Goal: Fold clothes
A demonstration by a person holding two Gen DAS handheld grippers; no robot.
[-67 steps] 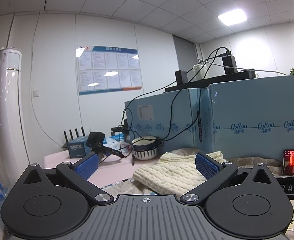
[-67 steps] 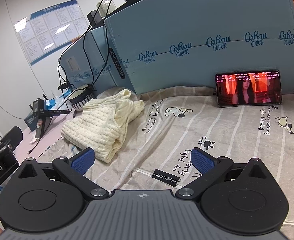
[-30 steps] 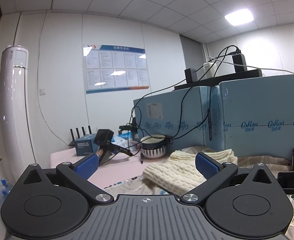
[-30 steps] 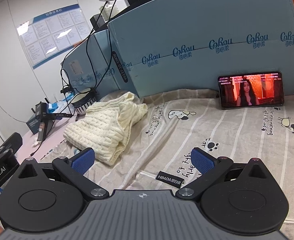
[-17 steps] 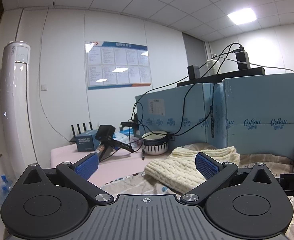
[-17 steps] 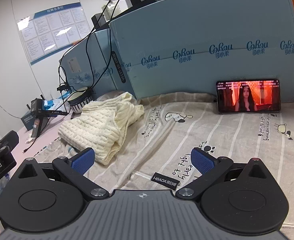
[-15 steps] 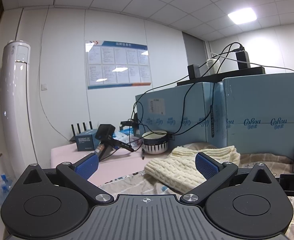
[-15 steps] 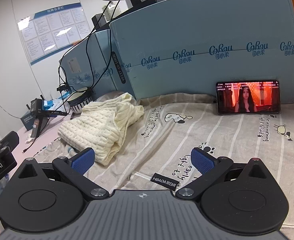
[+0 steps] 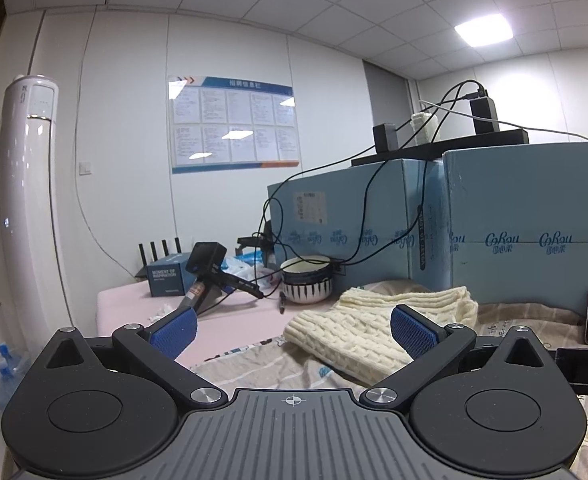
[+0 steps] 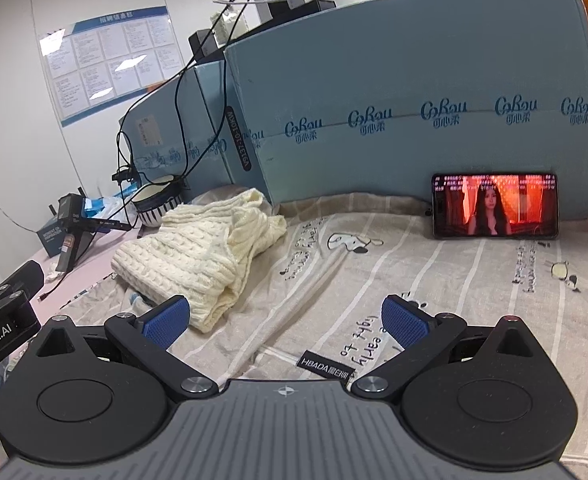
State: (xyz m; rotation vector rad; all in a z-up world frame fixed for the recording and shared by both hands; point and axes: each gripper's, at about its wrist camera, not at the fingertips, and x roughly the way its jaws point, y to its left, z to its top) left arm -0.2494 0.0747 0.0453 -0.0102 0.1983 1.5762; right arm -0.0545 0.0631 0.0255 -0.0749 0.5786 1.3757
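A cream cable-knit sweater (image 10: 197, 248) lies crumpled on the striped cartoon-print sheet (image 10: 414, 280), at the left back. It also shows in the left wrist view (image 9: 358, 328), low and to the right. My right gripper (image 10: 285, 322) is open and empty, held above the sheet just in front of the sweater's near edge. My left gripper (image 9: 291, 326) is open and empty, held level near the bed's left edge, short of the sweater.
Blue foam boards (image 10: 414, 112) wall the back, with a playing phone (image 10: 494, 206) leaning on them. A striped bowl (image 9: 306, 282), cables, a camera on a stand (image 9: 205, 276) and a router box (image 9: 165, 276) sit at the left. A white floor air conditioner (image 9: 25, 200) stands far left.
Both grippers have drifted slightly; the right one has moved a little closer to the sweater. Both stay open and empty.
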